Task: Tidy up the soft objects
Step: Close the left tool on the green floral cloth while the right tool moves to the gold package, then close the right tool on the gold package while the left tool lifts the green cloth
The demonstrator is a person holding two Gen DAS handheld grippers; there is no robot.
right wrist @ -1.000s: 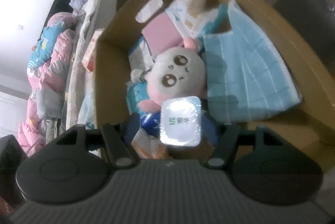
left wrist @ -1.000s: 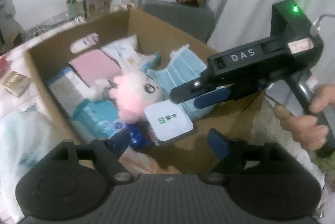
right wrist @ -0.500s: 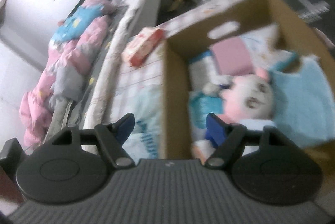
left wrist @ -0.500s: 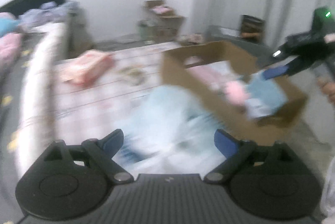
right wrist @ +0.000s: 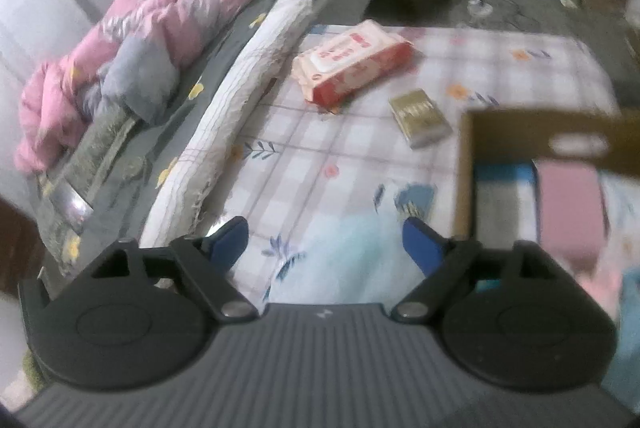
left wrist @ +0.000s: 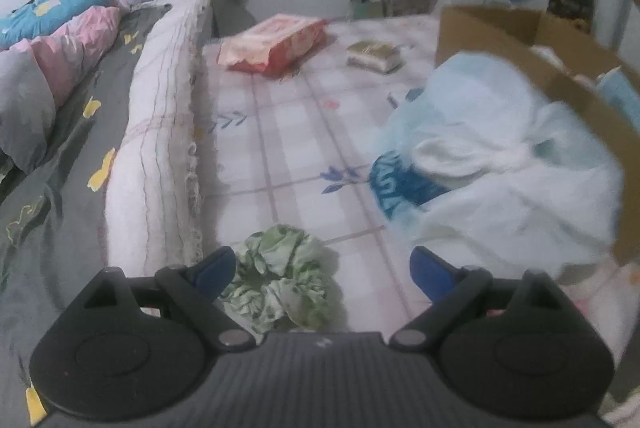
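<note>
I look down on a checked mattress [left wrist: 280, 131] beside a bed with a pink quilt [right wrist: 132, 39]. My left gripper [left wrist: 322, 270] is wide open and empty; one green scrunchie [left wrist: 280, 268] lies at the mattress's near edge, just inside my left finger. One red wipes pack [left wrist: 276, 43] and one gold packet [left wrist: 374, 55] lie toward the far edge. One pale blue bag [left wrist: 500, 163], blurred, leans on the box [left wrist: 492, 27] at the right edge. My right gripper [right wrist: 326, 240] has just been opening, nothing between its jaws.
</note>
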